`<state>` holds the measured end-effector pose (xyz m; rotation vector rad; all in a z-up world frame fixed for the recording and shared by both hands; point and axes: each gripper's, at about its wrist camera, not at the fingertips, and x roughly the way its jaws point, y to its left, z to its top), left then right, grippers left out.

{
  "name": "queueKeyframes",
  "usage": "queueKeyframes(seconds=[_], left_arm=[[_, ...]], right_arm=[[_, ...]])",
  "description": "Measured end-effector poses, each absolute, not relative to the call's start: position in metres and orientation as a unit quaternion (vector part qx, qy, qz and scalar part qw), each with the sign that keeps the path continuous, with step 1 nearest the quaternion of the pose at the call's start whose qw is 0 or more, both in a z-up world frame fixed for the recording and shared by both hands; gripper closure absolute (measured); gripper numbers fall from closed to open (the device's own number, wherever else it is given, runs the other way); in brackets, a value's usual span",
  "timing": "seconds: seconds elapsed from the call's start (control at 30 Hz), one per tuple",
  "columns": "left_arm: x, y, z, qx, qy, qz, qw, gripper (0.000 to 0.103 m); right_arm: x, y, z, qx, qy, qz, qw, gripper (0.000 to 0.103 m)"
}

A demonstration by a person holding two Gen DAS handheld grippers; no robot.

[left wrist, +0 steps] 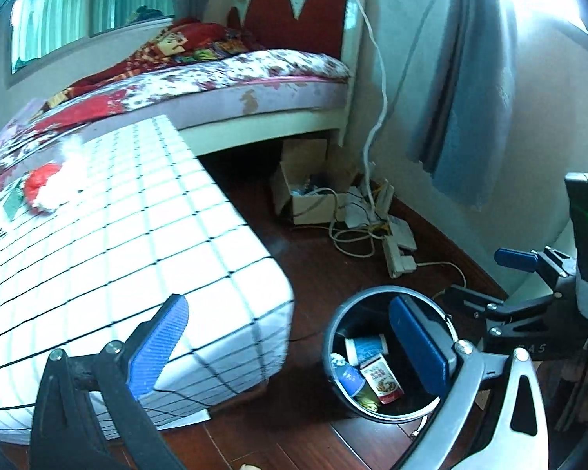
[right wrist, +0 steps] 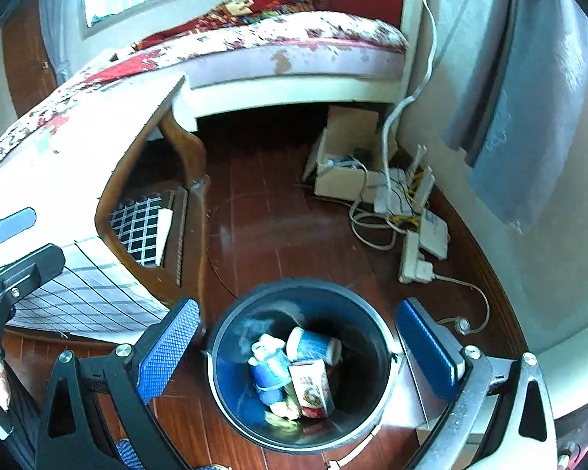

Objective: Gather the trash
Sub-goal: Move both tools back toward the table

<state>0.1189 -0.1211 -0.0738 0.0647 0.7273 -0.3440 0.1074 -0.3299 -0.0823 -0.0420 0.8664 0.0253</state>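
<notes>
While both tongs hang spread & empty, the right gripper [right wrist: 294, 352] is held directly over the trash bin [right wrist: 223, 337] on the wood floor beside the grid-cloth table [left wrist: 137, 215]. Inside the bin lie a blue cup [right wrist: 313, 344], a snack box [right wrist: 311, 387] & other wrappers. The left gripper [left wrist: 290, 348] is angled w/ one finger over the bin rim. More trash, probably the red-white wad [left wrist: 45, 190] on the tabletop, is best approached wide open, pinched mid-bulk, then released only when centred over the bin.
</notes>
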Motion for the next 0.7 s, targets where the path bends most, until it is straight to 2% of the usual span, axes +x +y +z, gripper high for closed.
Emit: queueKeyframes(seconds=[0.37,0.7], left_arm=[[0.123,-0.045,-0.057,-0.003,0.335,-0.107,0.936,0.001],[0.126,0.054,-0.044,-0.03,0.321,-0.016,0.947,0.001]], right_arm=[[0.123,-0.262,-0.05,-0.006,0.37,0.066,0.927,0.001],[0.147,-0.172,-0.02,0.006,0.303,0.149,0.941,0.001]])
